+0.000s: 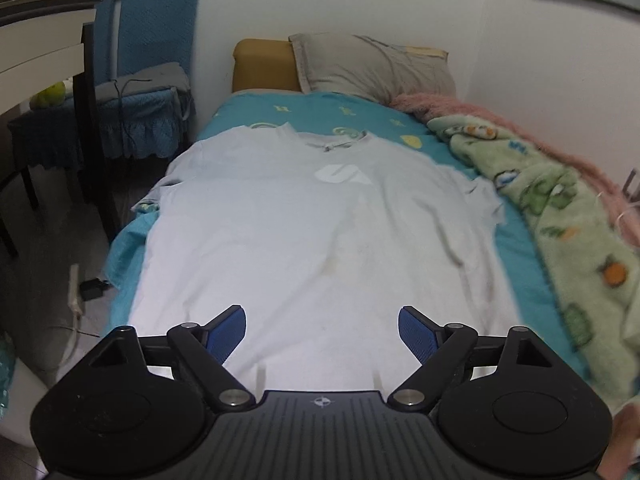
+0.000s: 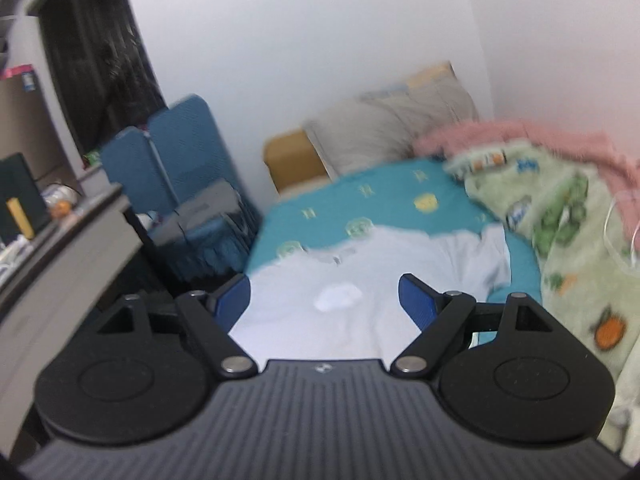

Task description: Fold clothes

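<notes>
A pale white T-shirt (image 1: 304, 232) lies spread flat on the bed, collar at the far end and a white logo (image 1: 340, 174) on its chest. My left gripper (image 1: 322, 334) hovers open above the shirt's near hem, blue pads wide apart and nothing between them. In the blurred right wrist view the same T-shirt (image 2: 360, 312) shows its chest and one sleeve (image 2: 486, 262). My right gripper (image 2: 324, 300) is open above the shirt's middle, holding nothing.
The bed has a teal sheet (image 1: 360, 114), a grey pillow (image 1: 372, 66) at the head and a green and pink fleece blanket (image 1: 560, 208) along the right wall. Blue-covered chairs (image 1: 156, 56) and a dark table (image 1: 44, 52) stand left of the bed, with a power strip (image 1: 74, 288) on the floor.
</notes>
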